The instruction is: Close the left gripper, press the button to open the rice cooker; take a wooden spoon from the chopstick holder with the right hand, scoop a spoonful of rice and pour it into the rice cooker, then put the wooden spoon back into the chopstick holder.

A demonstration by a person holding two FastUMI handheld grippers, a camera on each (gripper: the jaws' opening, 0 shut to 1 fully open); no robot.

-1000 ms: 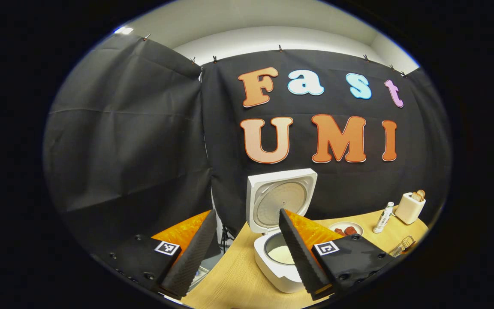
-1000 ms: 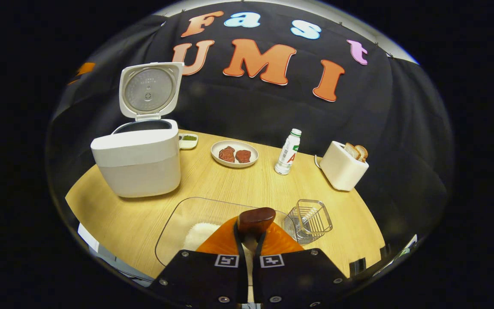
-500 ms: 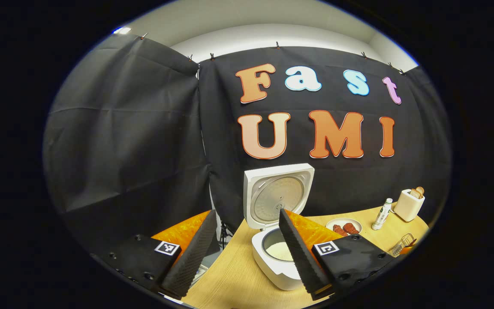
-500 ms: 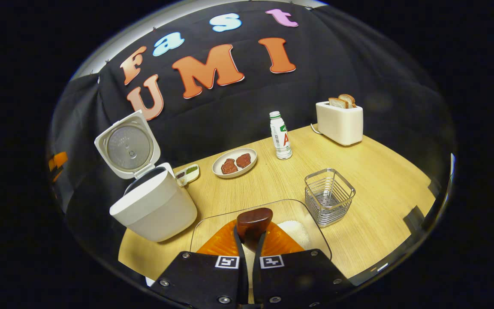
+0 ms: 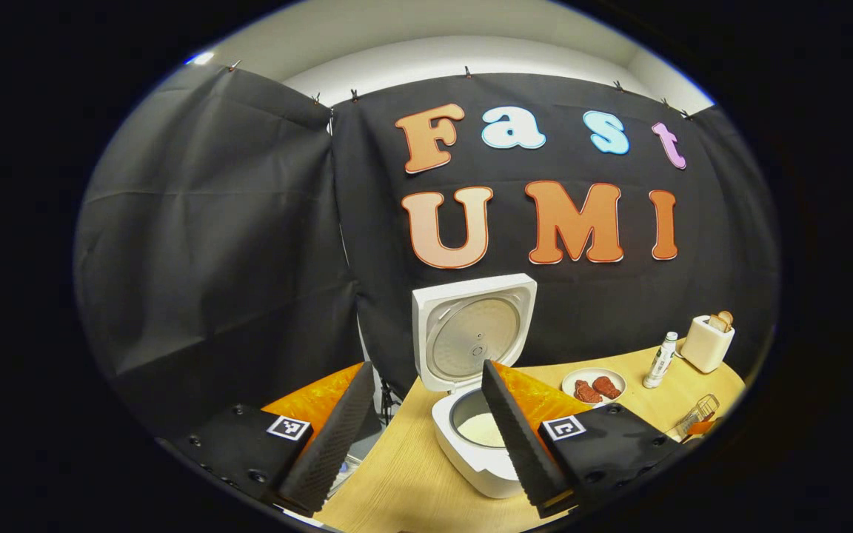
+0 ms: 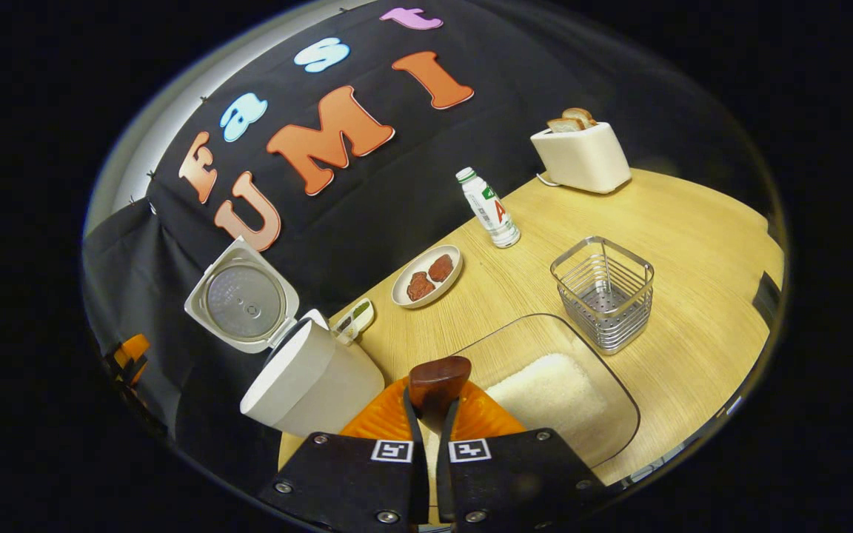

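Wooden table (image 6: 693,222), pale and round-edged, set against the black cloth wall (image 5: 212,244). On its left part, white rice cooker (image 6: 308,381) with lid (image 6: 243,295) swung fully up and open; from the left gripper view, same rice cooker (image 5: 474,451) seen from the front, white rice lying in the inner pot (image 5: 480,428). Near the table's front edge, clear shallow tray (image 6: 589,437) with a heap of white rice (image 6: 545,392) inside, just beside the cooker. Touching or nearly touching the tray's far corner, wire chopstick holder (image 6: 604,292), upright, nothing standing in it. Farther back, white toaster (image 6: 582,155) with bread slices sticking out of the top, well apart from the cooker. Between toaster and cooker, upright white bottle (image 6: 487,207) and a plate (image 6: 426,275) carrying two reddish-brown pieces; small dish (image 6: 352,320) with something green just behind the cooker. Left gripper (image 5: 423,437) held wide open off the table's left edge, gripping nothing, its fingers framing the cooker. Right gripper (image 6: 430,414) clamped narrow on the wooden spoon (image 6: 437,381), both fingers pressing its handle, dark bowl of the spoon poking up past the fingertips, above the gap between cooker and tray; cannot tell whether any rice sits in it.
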